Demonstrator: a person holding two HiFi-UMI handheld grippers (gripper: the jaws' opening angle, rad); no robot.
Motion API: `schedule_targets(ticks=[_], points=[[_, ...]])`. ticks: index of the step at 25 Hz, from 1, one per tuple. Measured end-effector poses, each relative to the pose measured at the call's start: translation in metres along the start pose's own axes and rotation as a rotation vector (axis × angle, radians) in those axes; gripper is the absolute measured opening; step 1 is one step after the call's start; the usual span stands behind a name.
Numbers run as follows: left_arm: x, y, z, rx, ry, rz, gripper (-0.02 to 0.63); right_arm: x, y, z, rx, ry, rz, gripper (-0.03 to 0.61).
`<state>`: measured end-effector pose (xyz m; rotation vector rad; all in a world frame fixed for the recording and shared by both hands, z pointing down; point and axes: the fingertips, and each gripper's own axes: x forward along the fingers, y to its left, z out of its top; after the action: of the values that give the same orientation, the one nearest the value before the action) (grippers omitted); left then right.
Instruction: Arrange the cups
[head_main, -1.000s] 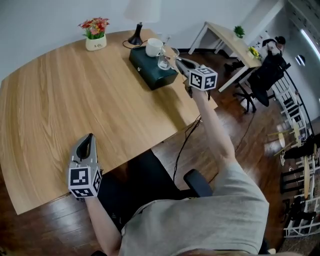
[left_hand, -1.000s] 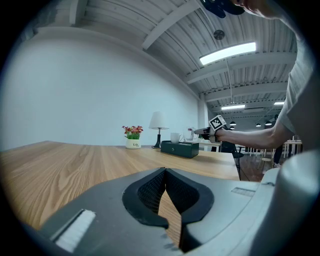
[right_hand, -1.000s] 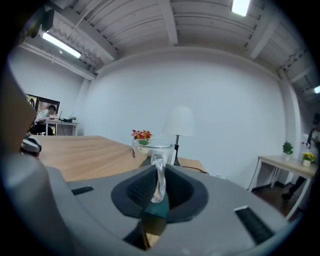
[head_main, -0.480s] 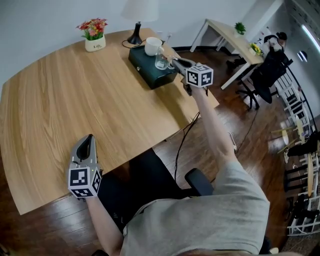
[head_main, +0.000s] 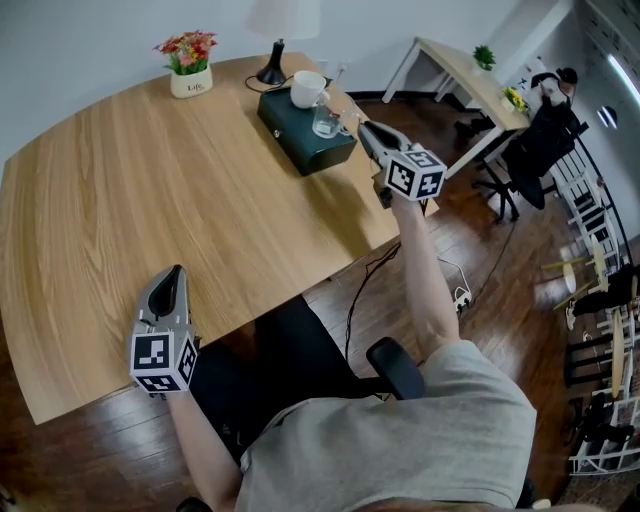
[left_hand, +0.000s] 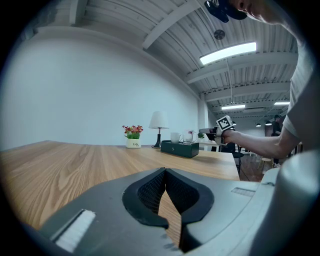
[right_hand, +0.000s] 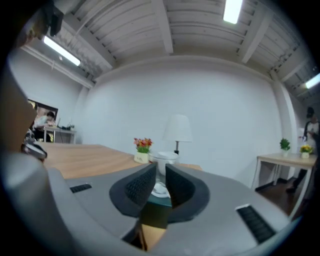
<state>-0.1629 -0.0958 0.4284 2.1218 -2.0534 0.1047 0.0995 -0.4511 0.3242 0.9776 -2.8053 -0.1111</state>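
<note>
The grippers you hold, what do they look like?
The left gripper and the right gripper are each a smooth grey shell narrowing to two jaws lined with black mesh-patterned pads. At its back sits a white cube with black square markers. The person wears a grey short-sleeved T-shirt. The right one's jaws have just been opening, nothing between them.

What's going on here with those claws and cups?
A person holds a claw in each hand to arrange cups. The right claw points at a glass cup standing beside a white mug on a dark green box on the table. Its jaws have just been opening, with nothing gripped between them; the glass sits just ahead. The left claw is shut and empty at the table's near edge.
</note>
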Motion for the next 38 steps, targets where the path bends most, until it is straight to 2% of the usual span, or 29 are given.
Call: schedule_targets(ticks=[3,6,8,11,17,22,38], points=[[0.0,0.001,0.0,-0.001,0.003,0.003,0.011,-0.021,0.088,0.017,0.047,-0.135,0.166,0.071],[0.001,0.002,-0.001,-0.004,0.0,0.002,0.011,-0.032,0.183,0.006,0.04,-0.207,0.336,0.049],[0.003,0.001,-0.002,-0.007,0.001,0.0,0.011,-0.033,0.227,-0.008,0.017,-0.235,0.395,0.037],[0.005,0.0,-0.004,-0.012,0.013,-0.011,0.011,-0.031,0.262,-0.028,-0.011,-0.224,0.421,0.037],[-0.002,0.001,-0.001,-0.006,-0.003,-0.016,0.011,-0.035,0.262,-0.03,0.038,-0.222,0.394,0.035],[0.006,-0.002,-0.001,-0.002,0.011,-0.039,0.011,-0.04,0.266,-0.04,-0.014,-0.183,0.402,0.035],[0.008,-0.004,-0.001,-0.003,0.024,-0.044,0.011,-0.044,0.267,-0.046,0.0,-0.152,0.422,0.035]])
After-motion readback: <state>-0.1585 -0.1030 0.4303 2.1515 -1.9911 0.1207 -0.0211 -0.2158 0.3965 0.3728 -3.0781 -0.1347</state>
